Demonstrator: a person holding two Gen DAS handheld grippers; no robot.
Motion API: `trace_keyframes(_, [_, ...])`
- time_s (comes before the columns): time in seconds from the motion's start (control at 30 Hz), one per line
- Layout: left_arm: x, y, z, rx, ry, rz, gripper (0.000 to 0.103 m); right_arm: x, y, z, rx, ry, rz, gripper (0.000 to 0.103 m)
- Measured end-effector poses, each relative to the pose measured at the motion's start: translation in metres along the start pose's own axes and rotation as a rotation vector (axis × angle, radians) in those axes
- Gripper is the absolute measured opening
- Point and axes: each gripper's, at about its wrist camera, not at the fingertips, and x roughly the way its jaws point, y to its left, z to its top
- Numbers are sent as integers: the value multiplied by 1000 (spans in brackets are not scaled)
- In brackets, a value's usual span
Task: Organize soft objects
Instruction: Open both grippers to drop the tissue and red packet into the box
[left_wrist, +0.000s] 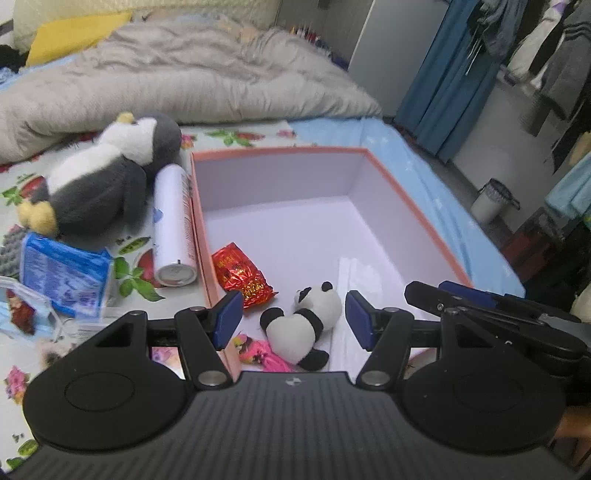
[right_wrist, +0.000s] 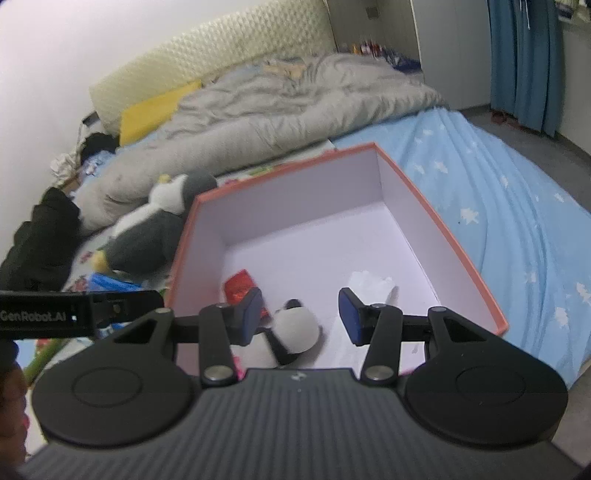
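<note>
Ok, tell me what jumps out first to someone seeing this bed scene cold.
The big open box with the salmon-pink rim dominates the bed; a small plush panda and a red foil packet lie at its near end. Just outside its left wall a large grey-and-white plush penguin sprawls beside a white spray can. Both the left gripper and right gripper hang open over the panda.

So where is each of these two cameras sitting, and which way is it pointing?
Left wrist view: on the left gripper, looking down along its open fingers into the pink box; the right gripper's tip shows beside it.
Right wrist view: on the right gripper, looking down into the same box; the left gripper shows beside it.
Shared: box, toy panda, red packet, plush penguin, bed.
</note>
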Motion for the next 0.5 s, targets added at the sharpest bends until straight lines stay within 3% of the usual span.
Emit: trace_keyframes(0.5, [-140,10,-78,-4,-156,25,67,-103,56,-48,-88,-124,80,49])
